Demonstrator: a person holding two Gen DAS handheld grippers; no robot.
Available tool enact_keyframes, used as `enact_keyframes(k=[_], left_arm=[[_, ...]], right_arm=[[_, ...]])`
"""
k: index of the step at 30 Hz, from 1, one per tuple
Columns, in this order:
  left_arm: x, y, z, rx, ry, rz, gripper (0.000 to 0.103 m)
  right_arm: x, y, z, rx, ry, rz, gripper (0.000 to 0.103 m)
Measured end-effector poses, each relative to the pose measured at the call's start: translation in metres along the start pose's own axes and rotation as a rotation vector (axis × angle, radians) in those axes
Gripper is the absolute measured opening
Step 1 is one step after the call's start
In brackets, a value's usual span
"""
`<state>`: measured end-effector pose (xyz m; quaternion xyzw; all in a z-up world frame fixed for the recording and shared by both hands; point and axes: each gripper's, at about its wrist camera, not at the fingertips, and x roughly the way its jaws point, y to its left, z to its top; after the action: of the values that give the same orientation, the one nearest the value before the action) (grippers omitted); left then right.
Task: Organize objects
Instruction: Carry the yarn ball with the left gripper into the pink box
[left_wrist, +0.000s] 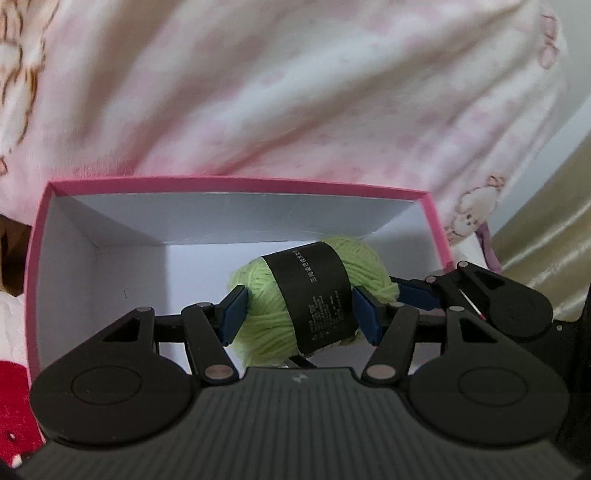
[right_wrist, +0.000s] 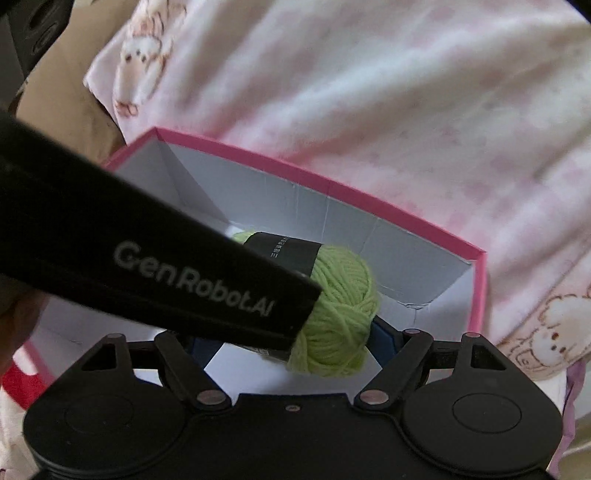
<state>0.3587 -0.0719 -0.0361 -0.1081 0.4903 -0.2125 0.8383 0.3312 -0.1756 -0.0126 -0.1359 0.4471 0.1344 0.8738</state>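
Yarn (left_wrist: 295, 299), a soft lime-green ball of wound strands with a smooth black paper band around its middle, sits pinched between my left gripper's (left_wrist: 301, 308) blue pads (left_wrist: 234, 312), which press into its two sides. I hold it over the open box (left_wrist: 236, 184), a rectangular carton with a pink rim and plain white inner walls and floor. The band carries small pale print, too fine for me to read. Beyond the box lies rumpled pink-and-white fabric (left_wrist: 295, 92) with cartoon lamb motifs. At far right my other tool's black linkage shows.

From the right wrist, the same yarn (right_wrist: 340, 317) hangs above the box (right_wrist: 369, 195), partly hidden by the left tool's black body, lettered "GenRobot.AI" in grey. My right gripper (right_wrist: 295, 339) stands wide, angled down toward the box; one blue pad (right_wrist: 384, 336) shows just beside the ball's end, though I cannot tell whether it touches.
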Motion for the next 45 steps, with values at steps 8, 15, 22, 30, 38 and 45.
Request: enact_keyframes(k=[8,15,22,30,38,45], left_arm=[[0.013,0.015,-0.015,-0.064,-0.015,0.012,0.061],[0.021,0.011,-0.023,-0.107,-0.032,0.003,0.041],[0.032,-0.014,-0.016,-0.083,-0.028,-0.023,0.034],[0.026,-0.015,-0.018,-0.08,-0.064,0.023,0.038],[0.01,-0.021,-0.025,-0.064,-0.018,0.07,0.041],[0.002,-0.023,-0.033,-0.1,-0.024,0.082,0.042]], right_arm=[[0.016,-0.002,0.007,0.048,0.009,-0.04,0.077],[-0.001,-0.005,-0.006,0.048,-0.012,0.021,0.079],[-0.002,0.01,-0.013,-0.035,0.001,0.021,0.021],[0.012,0.011,-0.013,0.07,-0.047,0.015,0.012],[-0.006,0.022,-0.031,0.11,-0.081,0.066,0.022],[-0.008,0.042,-0.028,0.116,-0.087,0.053,0.03]])
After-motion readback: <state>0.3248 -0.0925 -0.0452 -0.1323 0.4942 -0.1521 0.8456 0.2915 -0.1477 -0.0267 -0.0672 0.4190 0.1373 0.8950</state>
